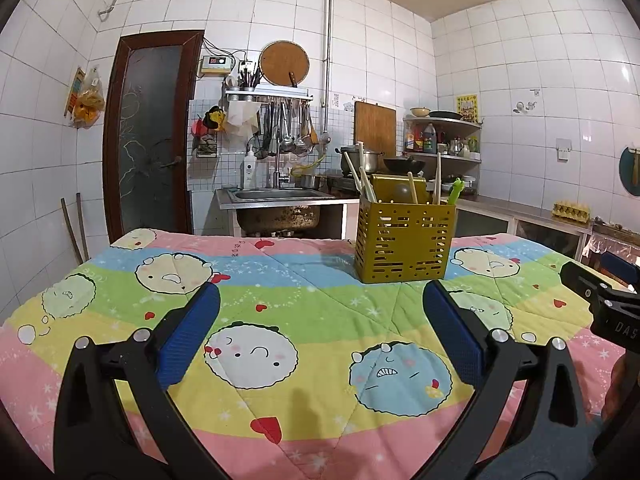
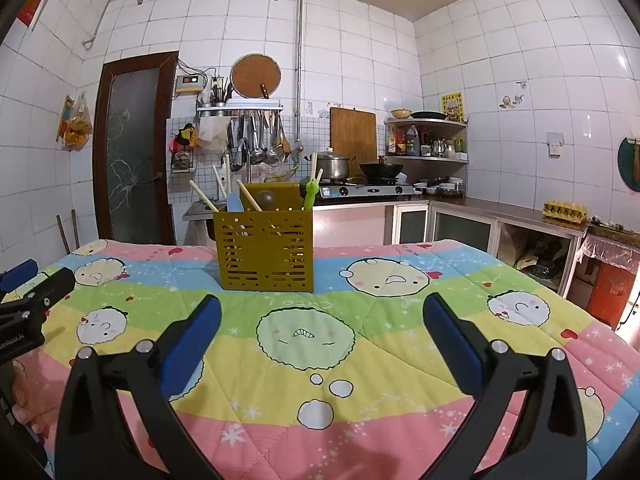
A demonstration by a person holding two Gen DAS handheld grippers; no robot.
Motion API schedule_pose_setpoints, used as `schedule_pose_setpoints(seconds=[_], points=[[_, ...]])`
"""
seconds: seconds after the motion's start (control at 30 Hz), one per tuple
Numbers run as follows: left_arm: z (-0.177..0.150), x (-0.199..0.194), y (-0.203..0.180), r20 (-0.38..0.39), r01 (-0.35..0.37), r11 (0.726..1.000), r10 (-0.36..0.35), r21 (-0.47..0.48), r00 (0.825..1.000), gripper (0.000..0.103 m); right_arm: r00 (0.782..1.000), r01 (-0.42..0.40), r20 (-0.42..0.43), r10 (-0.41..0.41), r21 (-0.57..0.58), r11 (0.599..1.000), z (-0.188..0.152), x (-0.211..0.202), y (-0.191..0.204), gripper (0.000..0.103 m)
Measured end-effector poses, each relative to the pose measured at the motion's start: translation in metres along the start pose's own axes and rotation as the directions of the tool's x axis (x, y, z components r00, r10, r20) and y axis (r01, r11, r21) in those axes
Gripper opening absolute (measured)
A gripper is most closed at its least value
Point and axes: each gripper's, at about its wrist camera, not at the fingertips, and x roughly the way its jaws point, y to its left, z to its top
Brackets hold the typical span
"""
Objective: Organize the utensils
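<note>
A mustard-yellow slotted utensil holder [image 1: 405,243] [image 2: 265,251] stands upright on the quilt-covered table. Wooden chopsticks [image 1: 365,180] [image 2: 207,199], a round spoon [image 2: 265,199], a pale blue utensil [image 2: 235,202] and a green cartoon-topped utensil [image 1: 456,191] [image 2: 310,192] stick out of it. My left gripper [image 1: 322,300] is open and holds nothing, hovering short of the holder, which lies ahead to the right. My right gripper [image 2: 322,308] is open with nothing in it too, with the holder ahead to the left. Each gripper shows at the edge of the other's view.
A colourful cartoon quilt [image 1: 280,280] [image 2: 384,332] covers the table. Behind it are a steel sink [image 1: 276,196], hanging ladles [image 1: 288,128], a gas stove with pots [image 2: 368,184], corner shelves [image 2: 428,140] and a counter with an egg carton [image 2: 565,210]. A door [image 1: 150,136] stands at the left.
</note>
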Motion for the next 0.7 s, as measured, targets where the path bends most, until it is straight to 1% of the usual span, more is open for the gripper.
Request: schedule_pose_setpoints(seconds=[0.7], points=[[0.0005, -0.0003, 0.0015, -0.002, -0.003, 1.0, 0.003, -0.004, 1.0, 0.098, 1.0, 0.009, 0.002, -0.009, 0.001, 1.0, 0.0004, -0.0012, -0.0005, 0.098]])
